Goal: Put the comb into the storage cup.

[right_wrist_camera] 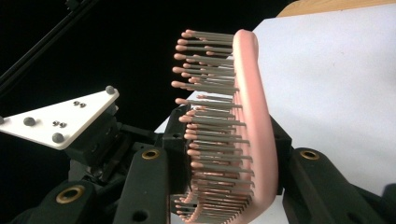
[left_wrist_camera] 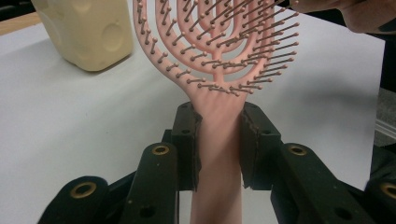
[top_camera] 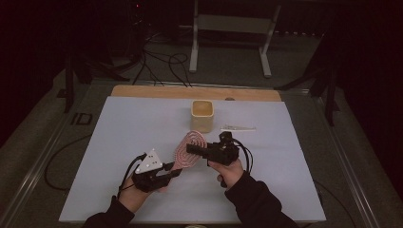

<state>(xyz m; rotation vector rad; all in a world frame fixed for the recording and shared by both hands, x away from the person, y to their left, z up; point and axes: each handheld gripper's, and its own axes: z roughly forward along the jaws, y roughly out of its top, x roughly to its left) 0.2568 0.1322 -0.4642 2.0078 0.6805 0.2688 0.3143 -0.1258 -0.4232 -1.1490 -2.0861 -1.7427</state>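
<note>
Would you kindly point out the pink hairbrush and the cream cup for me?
pink hairbrush (left_wrist_camera: 218,140), left gripper view, on its handle between the jaws.
cream cup (top_camera: 202,116), high view, on its front wall.

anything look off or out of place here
Nothing is spilled or broken. The one unusual thing: the pink vented plastic hairbrush is off the white table, its handle clamped in the left hand-held gripper and its bristled head in the right hand-held gripper.

Dim room, grey floor (top_camera: 38,142), black cables (top_camera: 161,61), what looks like a white metal stand (top_camera: 233,28) behind the table (top_camera: 119,123)
</note>
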